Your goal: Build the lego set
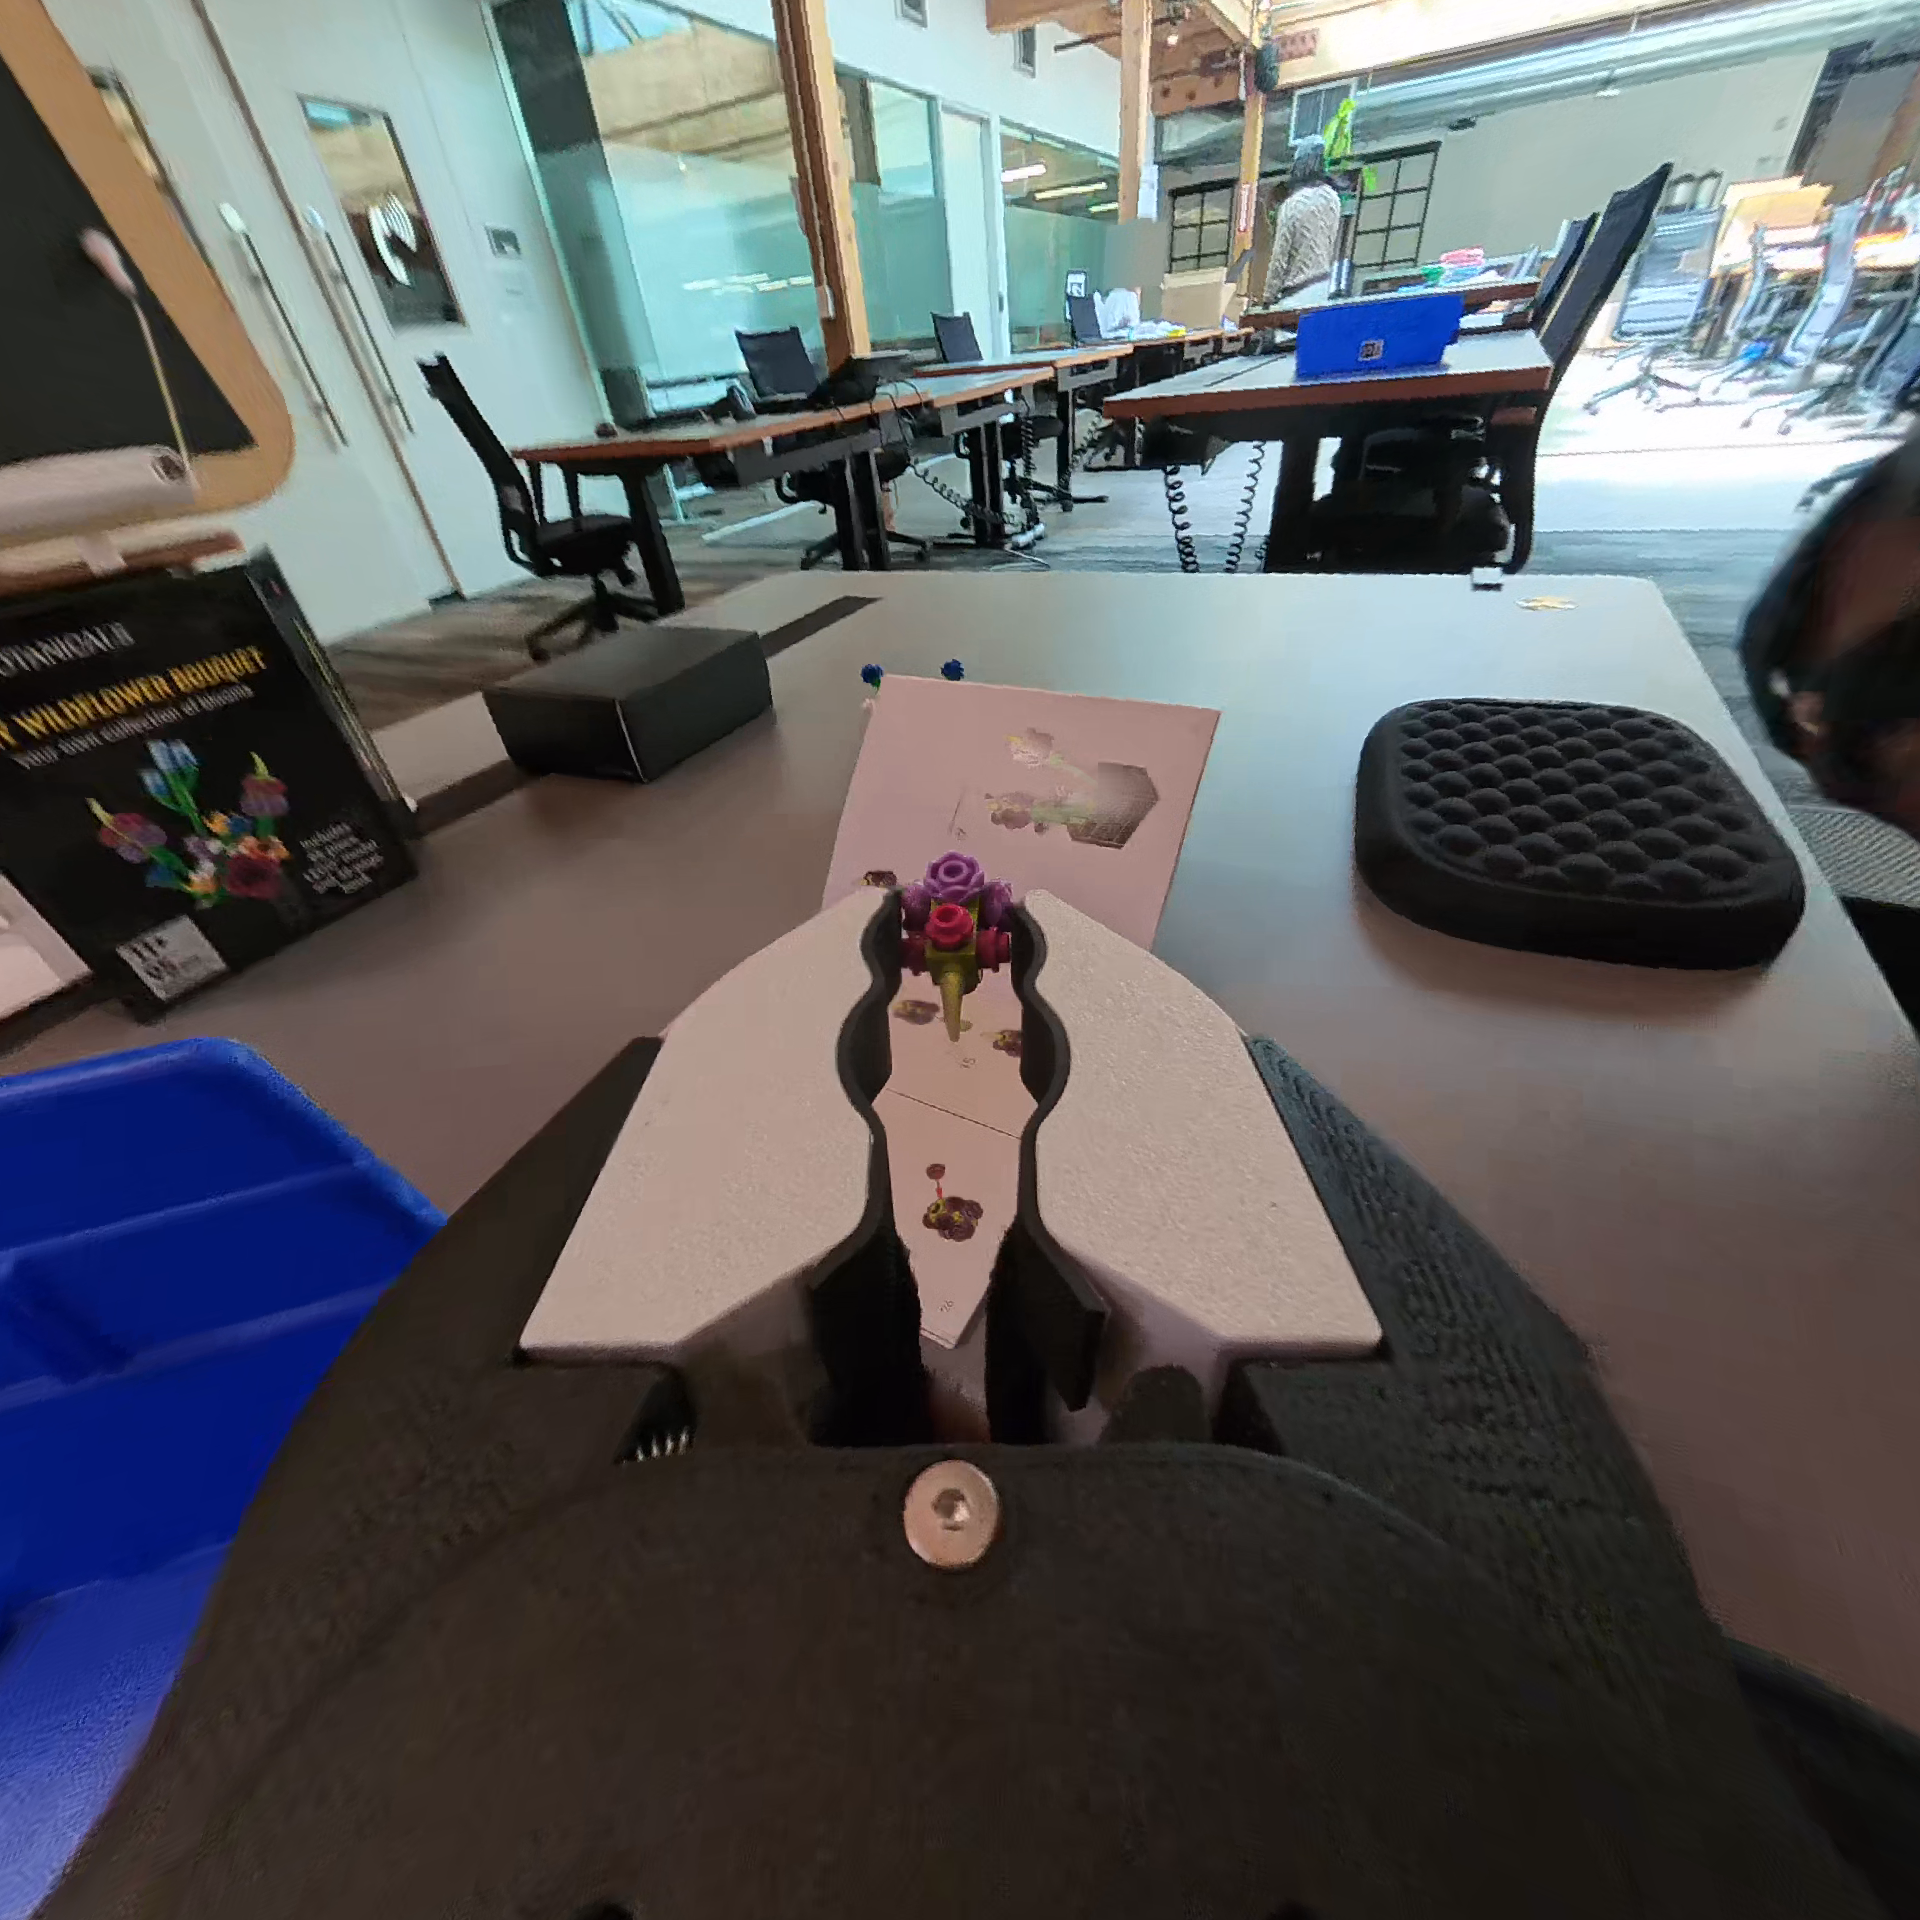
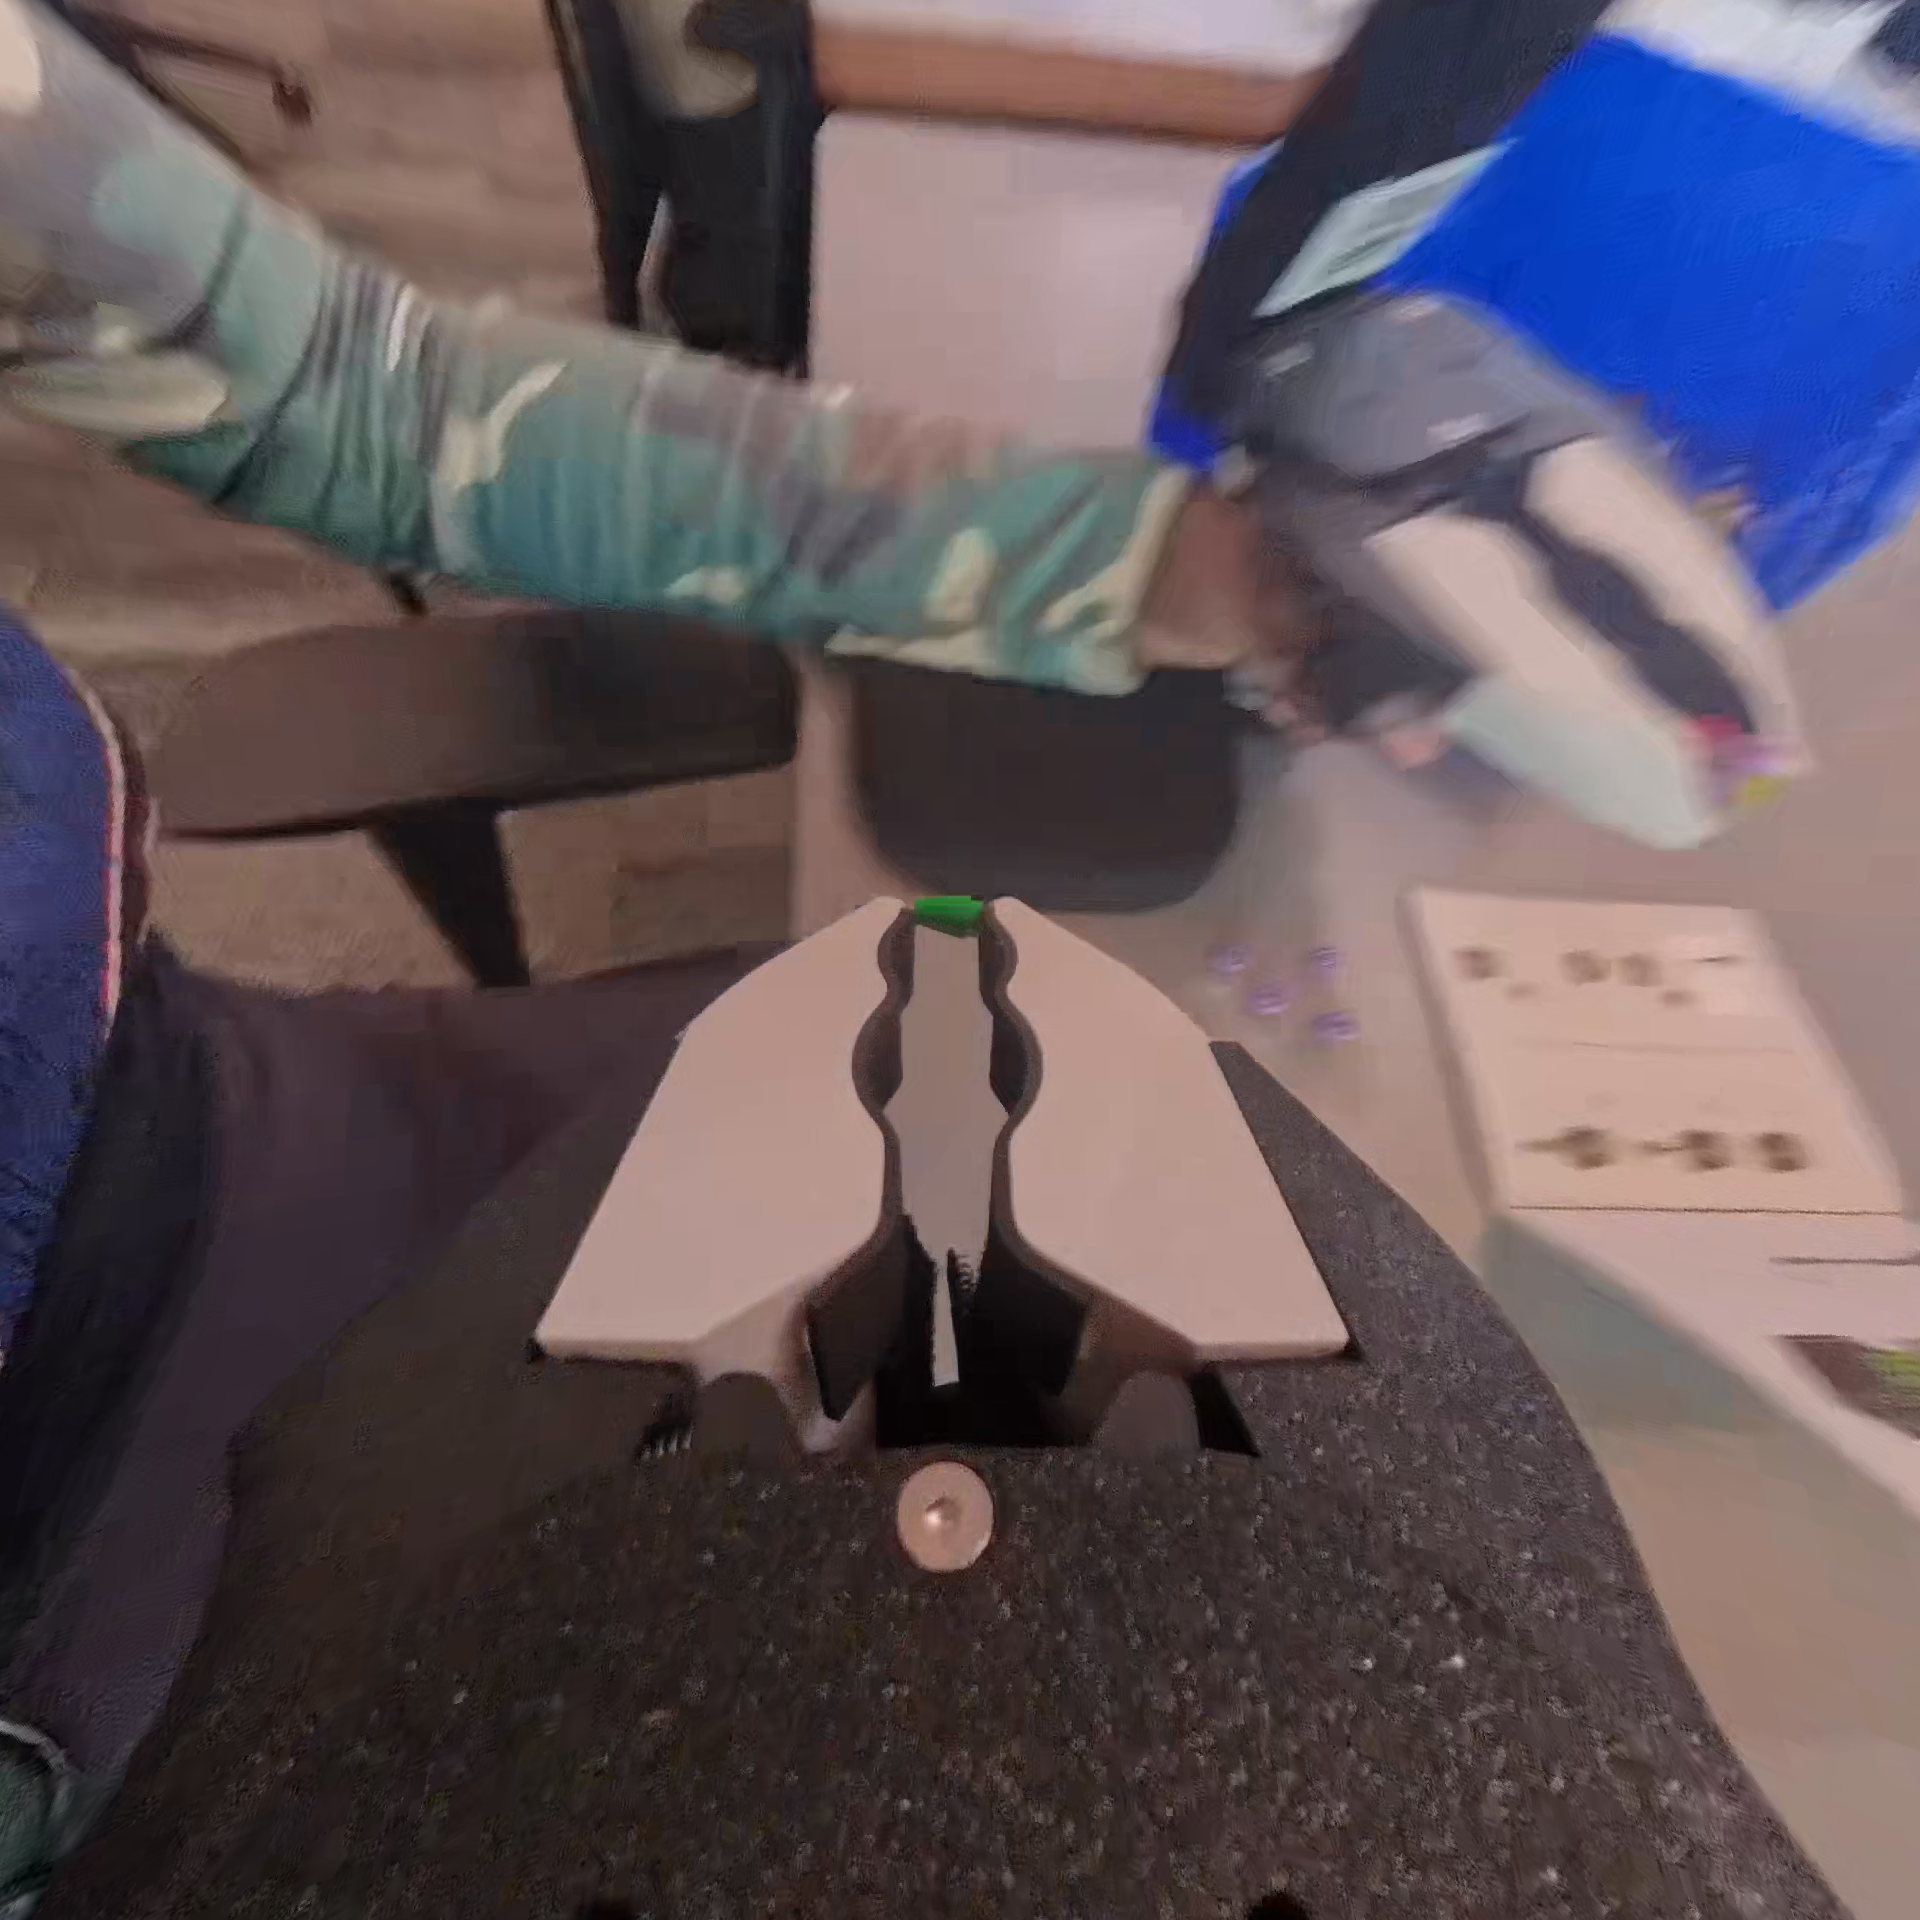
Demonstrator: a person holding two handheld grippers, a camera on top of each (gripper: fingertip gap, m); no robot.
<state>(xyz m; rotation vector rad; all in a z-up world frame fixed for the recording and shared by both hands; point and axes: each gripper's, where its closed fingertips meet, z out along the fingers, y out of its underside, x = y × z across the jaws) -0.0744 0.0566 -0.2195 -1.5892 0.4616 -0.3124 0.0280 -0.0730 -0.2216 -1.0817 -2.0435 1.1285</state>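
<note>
Daylight is flooding an open office from the far right. Rows of wood-topped desks (image 1: 790, 442) and black chairs (image 1: 540, 509) are standing before frosted glass partitions (image 1: 707, 208) and timber posts (image 1: 826, 177).

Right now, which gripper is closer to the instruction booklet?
Left. The left gripper hangs right over the booklet, gripping a purple flower. The right gripper, pinching a green piece, sits off to the booklet's side.

Right gripper (image 2: 948, 914) pinching a small green piece (image 2: 948, 914) at the jaw tips; blurred booklet (image 2: 1621, 1049) lying right.
</note>
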